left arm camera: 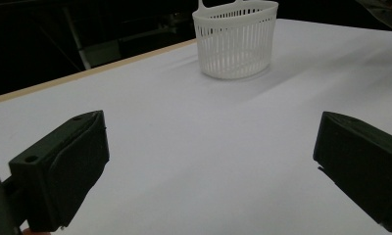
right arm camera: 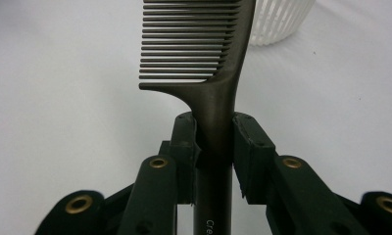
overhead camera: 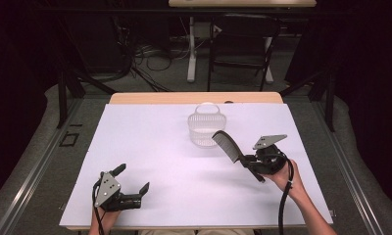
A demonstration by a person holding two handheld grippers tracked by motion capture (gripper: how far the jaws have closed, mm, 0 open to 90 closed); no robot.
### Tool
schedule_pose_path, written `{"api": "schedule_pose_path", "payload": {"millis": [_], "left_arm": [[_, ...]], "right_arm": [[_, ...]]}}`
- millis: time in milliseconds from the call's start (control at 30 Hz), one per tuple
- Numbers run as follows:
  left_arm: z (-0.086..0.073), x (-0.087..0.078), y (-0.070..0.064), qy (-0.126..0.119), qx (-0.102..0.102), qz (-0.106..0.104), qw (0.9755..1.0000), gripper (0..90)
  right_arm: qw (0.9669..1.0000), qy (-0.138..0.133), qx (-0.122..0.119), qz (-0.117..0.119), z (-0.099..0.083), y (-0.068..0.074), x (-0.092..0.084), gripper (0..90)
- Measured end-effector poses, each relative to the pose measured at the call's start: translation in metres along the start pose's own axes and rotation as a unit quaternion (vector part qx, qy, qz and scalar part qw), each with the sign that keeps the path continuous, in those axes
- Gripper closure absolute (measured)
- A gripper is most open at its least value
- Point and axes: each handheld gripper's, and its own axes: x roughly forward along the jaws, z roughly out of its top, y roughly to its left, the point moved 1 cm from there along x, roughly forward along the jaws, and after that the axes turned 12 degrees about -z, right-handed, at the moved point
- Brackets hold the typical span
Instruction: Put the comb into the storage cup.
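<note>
Plainly, from the high view, the carrying step is in hand: the right gripper [overhead camera: 246,163] is clamped on the handle of a dark comb [overhead camera: 227,145], whose toothed end slants up toward the white basket [overhead camera: 203,128] and stops just short of its near rim. My reading is that the comb is bound for the basket; the next move calls for lifting the teeth over the rim and lowering before the jaws let go. The right forearm comes in from below the basket, wrist angled toward it. The left gripper [overhead camera: 133,178] rests low on the tabletop [overhead camera: 150,147], well apart from the basket, jaws spread and empty.

Along the left gripper view, both jaws stand wide with bare tabletop [left arm camera: 208,147] between them, the basket [left arm camera: 235,41] upright far ahead.

Along the right gripper view, the pads [right arm camera: 250,147] pinch the comb [right arm camera: 218,103] just below its teeth, and the basket [right arm camera: 280,22] lies beyond its tip.
</note>
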Motion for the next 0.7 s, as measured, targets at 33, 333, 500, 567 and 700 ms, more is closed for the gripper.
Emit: {"api": "schedule_pose_path", "payload": {"millis": [33, 333, 500, 567, 700], "left_arm": [[0.0000, 0.0000, 0.0000, 0.000, 0.000, 0.000, 1.0000, 0.3], [0.0002, 0.0004, 0.0001, -0.002, 0.000, 0.000, 1.0000, 0.3], [0.0002, 0.0007, -0.0001, -0.001, 0.000, 0.000, 1.0000, 0.3], [0.0002, 0.0007, -0.0001, -0.002, -0.001, 0.001, 1.0000, 0.3], [0.0003, 0.0002, -0.0001, -0.002, -0.001, 0.001, 1.0000, 0.3]], "right_arm": [[1.0000, 0.000, 0.000, 0.000, 0.0000, 0.0000, 0.0000, 72.5], [0.9997, -0.020, 0.008, -0.008, 0.0018, -0.0022, -0.0021, 72.6], [0.9996, -0.025, 0.011, -0.010, 0.0029, -0.0023, -0.0028, 72.6], [0.9994, -0.031, 0.011, -0.013, 0.0041, -0.0033, -0.0039, 72.6], [0.9991, -0.036, 0.015, -0.015, 0.0050, -0.0045, -0.0052, 72.6]]}}
